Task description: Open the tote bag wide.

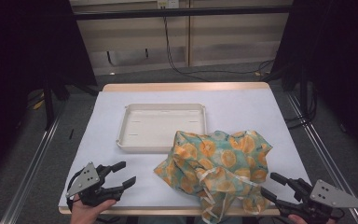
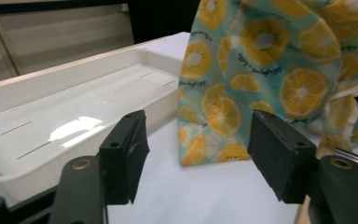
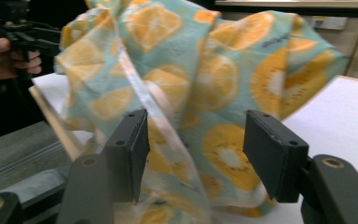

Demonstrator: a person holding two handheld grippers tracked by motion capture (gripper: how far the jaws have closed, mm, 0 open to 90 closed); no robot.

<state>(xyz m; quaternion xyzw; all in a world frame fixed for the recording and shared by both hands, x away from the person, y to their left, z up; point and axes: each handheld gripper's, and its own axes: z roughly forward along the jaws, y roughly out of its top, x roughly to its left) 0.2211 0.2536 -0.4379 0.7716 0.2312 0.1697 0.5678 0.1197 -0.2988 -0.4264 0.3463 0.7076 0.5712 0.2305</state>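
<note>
Crumpled cloth [image 1: 214, 163], long axis toward tray [image 1: 163, 125]

Orange-print cloth [image 1: 219, 163] lies crumpled beside white tray [image 1: 162, 127]

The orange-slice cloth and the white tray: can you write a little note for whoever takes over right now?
Left gripper: open, holding nothing, at the near left of the table, jaws pointing toward the cloth.
Right gripper: open, at the near right edge of the cloth; folds show between its jaws in the right gripper view, but the pads are not pressing.
Cloth: crumpled in a heap on the table, to the right of and nearer than the white tray; a pale strap hangs over the near edge.
Done: nothing gripped yet.
Left: probably take hold of the cloth.
</note>
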